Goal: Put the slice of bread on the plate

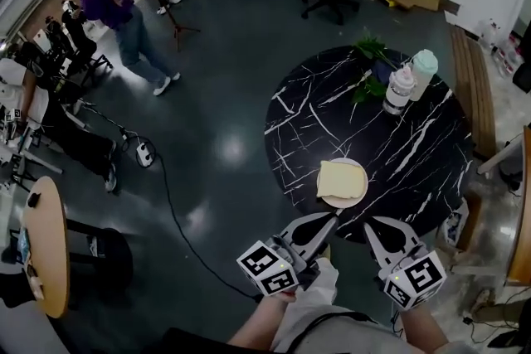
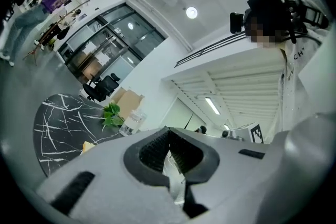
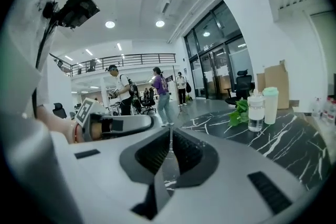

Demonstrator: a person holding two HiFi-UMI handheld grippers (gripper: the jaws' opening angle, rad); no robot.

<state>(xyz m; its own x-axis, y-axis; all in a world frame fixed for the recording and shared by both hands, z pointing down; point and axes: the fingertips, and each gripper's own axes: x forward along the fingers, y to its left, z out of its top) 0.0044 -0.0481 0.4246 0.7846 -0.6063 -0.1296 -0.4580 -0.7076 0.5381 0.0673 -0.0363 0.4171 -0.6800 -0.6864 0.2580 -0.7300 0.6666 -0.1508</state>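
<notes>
Plainly flat on a small round white plate (image 1: 353,200): pale yellow square slice of bread (image 1: 341,179), covering most of it. Sits close to the near edge of a round black marble-look table (image 1: 315,120) with white veins. At that same edge, side by side, grey left gripper (image 1: 328,220) and grey right gripper (image 1: 373,226), tips toward the plate, touching neither bread nor plate. Both closed tight, ribbed pads together, nothing between them. Farther across the tabletop, well apart from the plate: clear bottle with white cap (image 1: 399,89), mint-green tumbler (image 1: 422,72) just beside it, leafy green plant (image 1: 373,62).
</notes>
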